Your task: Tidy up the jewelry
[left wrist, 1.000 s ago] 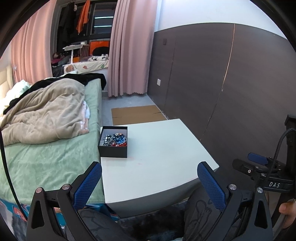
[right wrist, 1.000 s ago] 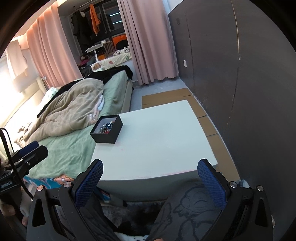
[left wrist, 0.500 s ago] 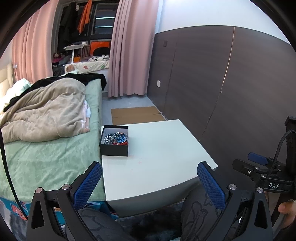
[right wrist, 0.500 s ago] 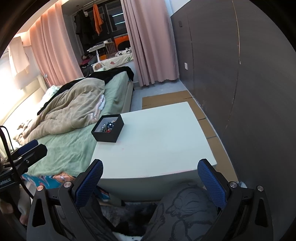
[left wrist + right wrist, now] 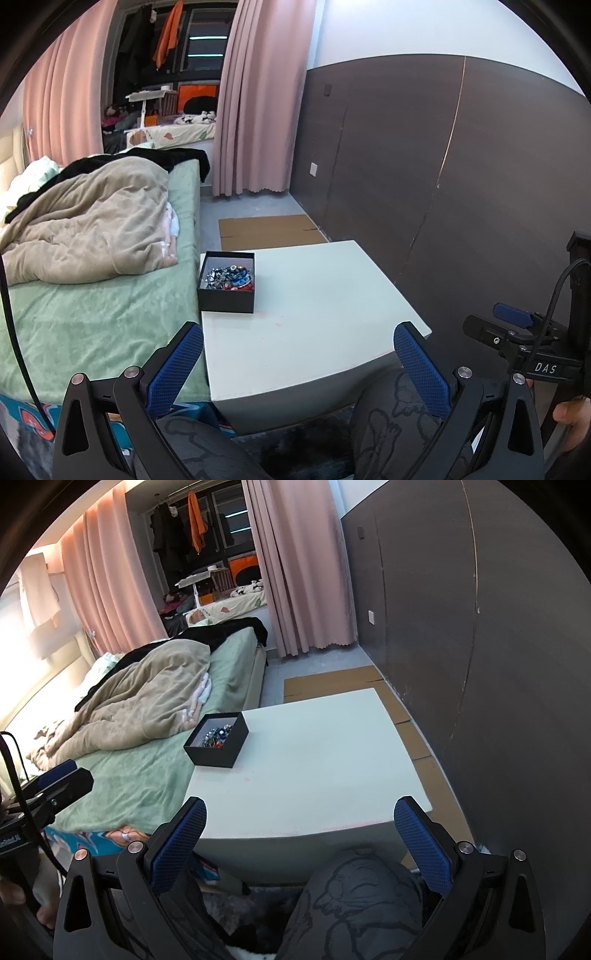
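Observation:
A black open box (image 5: 226,295) holding a tangle of jewelry (image 5: 231,277) stands on the left far part of a white table (image 5: 314,314). It also shows in the right wrist view (image 5: 218,746) with the jewelry (image 5: 216,735) inside. My left gripper (image 5: 299,365) is open and empty, held before the table's near edge. My right gripper (image 5: 301,842) is open and empty, also short of the near edge. The right gripper shows at the right of the left wrist view (image 5: 517,332).
A bed with a green sheet (image 5: 92,314) and a beige duvet (image 5: 85,229) lies left of the table. A dark panelled wall (image 5: 443,166) runs along the right. Cardboard (image 5: 266,229) lies on the floor behind the table. My knees (image 5: 351,904) are below the grippers.
Both grippers have tilted up and drifted slightly nearer the table; the box sits a little lower in both views. Both stay open and empty.

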### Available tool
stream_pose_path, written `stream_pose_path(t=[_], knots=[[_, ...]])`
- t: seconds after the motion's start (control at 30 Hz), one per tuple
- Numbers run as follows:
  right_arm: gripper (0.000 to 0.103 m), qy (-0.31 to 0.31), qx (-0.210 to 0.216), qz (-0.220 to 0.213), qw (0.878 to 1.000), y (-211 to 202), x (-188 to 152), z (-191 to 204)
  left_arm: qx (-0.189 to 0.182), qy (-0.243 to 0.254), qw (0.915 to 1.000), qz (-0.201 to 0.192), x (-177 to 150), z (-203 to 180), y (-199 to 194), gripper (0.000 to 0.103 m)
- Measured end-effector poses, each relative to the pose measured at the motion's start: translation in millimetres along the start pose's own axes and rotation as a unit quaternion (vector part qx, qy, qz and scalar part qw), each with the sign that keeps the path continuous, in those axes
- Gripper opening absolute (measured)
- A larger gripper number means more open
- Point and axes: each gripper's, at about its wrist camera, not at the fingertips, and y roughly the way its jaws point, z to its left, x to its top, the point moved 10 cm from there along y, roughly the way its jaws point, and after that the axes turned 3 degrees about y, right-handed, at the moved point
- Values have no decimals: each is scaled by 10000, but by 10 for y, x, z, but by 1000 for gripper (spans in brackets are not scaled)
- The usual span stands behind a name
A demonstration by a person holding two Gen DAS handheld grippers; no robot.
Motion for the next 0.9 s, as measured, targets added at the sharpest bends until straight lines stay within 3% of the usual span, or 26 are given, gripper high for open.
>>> stream_pose_path(t=[0.9], knots=[[102,21,11,74,10000,22,1,-21,-34,-104,9999,-20,-13,90,-8,103]])
